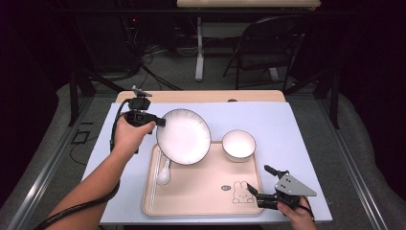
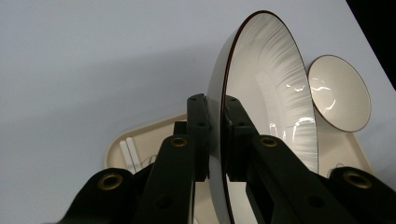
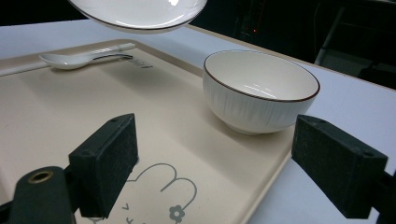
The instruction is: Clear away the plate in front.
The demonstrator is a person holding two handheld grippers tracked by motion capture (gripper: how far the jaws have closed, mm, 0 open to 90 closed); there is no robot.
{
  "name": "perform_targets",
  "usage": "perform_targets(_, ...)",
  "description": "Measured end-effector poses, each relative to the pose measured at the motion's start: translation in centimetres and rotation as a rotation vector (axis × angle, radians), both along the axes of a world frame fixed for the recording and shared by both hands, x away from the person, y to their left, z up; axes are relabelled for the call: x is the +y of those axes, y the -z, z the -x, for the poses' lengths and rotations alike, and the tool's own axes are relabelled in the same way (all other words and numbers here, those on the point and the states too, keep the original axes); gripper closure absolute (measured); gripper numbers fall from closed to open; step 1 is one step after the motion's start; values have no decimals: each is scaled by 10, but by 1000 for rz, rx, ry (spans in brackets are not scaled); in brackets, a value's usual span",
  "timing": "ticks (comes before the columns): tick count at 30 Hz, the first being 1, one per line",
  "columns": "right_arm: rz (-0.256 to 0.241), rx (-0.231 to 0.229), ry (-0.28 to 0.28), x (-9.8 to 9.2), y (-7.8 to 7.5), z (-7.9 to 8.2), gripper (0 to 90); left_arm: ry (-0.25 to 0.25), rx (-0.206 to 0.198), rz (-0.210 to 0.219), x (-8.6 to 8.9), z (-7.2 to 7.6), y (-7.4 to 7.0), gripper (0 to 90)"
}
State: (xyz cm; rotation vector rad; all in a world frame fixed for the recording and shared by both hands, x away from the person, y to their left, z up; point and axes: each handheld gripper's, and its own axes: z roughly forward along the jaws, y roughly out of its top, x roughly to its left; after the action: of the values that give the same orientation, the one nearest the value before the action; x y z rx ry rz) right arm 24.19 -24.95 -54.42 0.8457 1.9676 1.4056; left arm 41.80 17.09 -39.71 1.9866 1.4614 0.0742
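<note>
Landmark: tray (image 1: 201, 201), beige, lying on the table (image 1: 297, 129).
Right gripper (image 1: 259, 191): at the tray's near right corner, jaws spread wide, holding nothing; in the right gripper view it looks across the tray floor (image 3: 56, 112) toward the bowl.
Spoon (image 1: 163, 173): lying in the tray's left part, handle pointing away from the person, beside a pair of chopsticks (image 1: 154, 182) along the left wall.
Bowl (image 1: 239, 144): standing upright at the tray's far right corner, well apart from both grippers; the right gripper is the nearer one.
Plate (image 1: 184, 136): held in the air over the tray's far left part, tilted, not touching the tray; in the right gripper view its underside (image 3: 140, 11) hangs above the spoon.
Left gripper (image 1: 160, 122): beyond the tray's far left corner, jaws pinching the plate's left rim (image 2: 215, 126), one jaw on each face.
Deciding relation: the plate extends rightward from the left jaws, over the tray; judged, the coming move depends on that single rim pinch.
Risk: judged, the plate could pivot in the jaws.
</note>
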Motion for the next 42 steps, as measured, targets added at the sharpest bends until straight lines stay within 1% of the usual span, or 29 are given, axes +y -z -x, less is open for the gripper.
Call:
perform_targets(7, 2, -2, 2, 0, 0, 0, 139, 57, 20, 4, -6, 15, 8, 836)
perform_targets(11, 4, 0, 1, 0, 0, 0, 139, 77, 28, 22, -11, 21, 15, 833)
perform_targets(13, 5, -2, 0, 0, 0, 0, 139, 83, 28, 32, -14, 24, 19, 833)
perform_targets(20, 5, -1, 1, 0, 0, 0, 139, 119, 44, 28, -27, 28, 31, 833)
perform_targets(28, 3, -1, 3, 0, 0, 0, 139, 156, 79, 44, -39, 35, 50, 832)
perform_targets(31, 4, 0, 2, 0, 0, 0, 139, 167, 83, 50, -42, 38, 56, 832)
perform_targets(34, 5, 1, 2, 0, 0, 0, 139, 178, 95, 45, -45, 41, 61, 831)
perform_targets(37, 6, 1, 3, 0, 1, 0, 139, 193, 100, 30, -47, 43, 64, 829)
perform_targets(42, 5, 2, 4, 1, 1, 0, 139, 190, 102, 15, -49, 44, 71, 827)
